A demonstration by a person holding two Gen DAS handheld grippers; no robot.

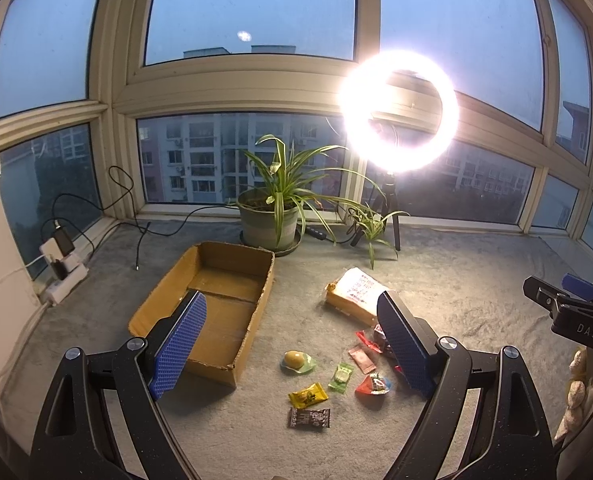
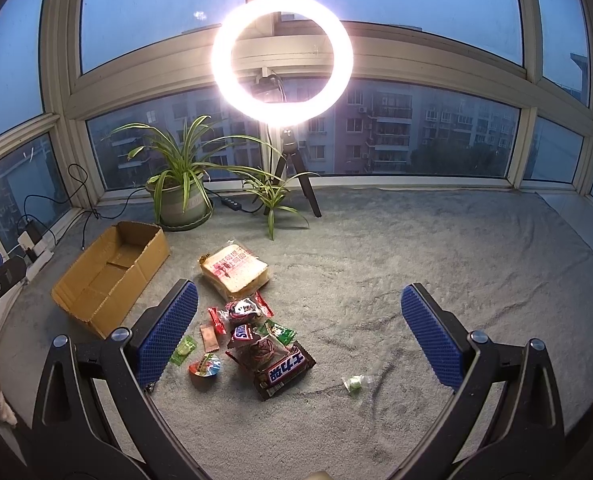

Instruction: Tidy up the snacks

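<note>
Grey carpet [image 2: 416, 260] w/ wrapped snacks [image 2: 256, 344] mid-frame, empty brown cardboard box [image 2: 108, 276] left, ready for them. Both claws, left [image 1: 292, 344] & right [image 2: 300, 340], spread wide, holding nothing.

A brown cardboard box [image 1: 212, 308] sits open on the gray carpet, with nothing inside it. Near its far right side lies a bag of sliced bread [image 2: 234, 271] with red writing on it. Closer in, small snacks lie spread out flat: a yellow egg-shaped sweet [image 1: 297, 360] on green wrap, a yellow packet [image 1: 308, 396], a dark chocolate bar [image 1: 309, 418], a light green candy [image 1: 341, 377], and a red jelly cup [image 1: 373, 385]. A big Snickers bag [image 2: 282, 372] lies in a pile with other packets. One small green candy [image 2: 354, 383] lies alone, well apart to the right.
</note>
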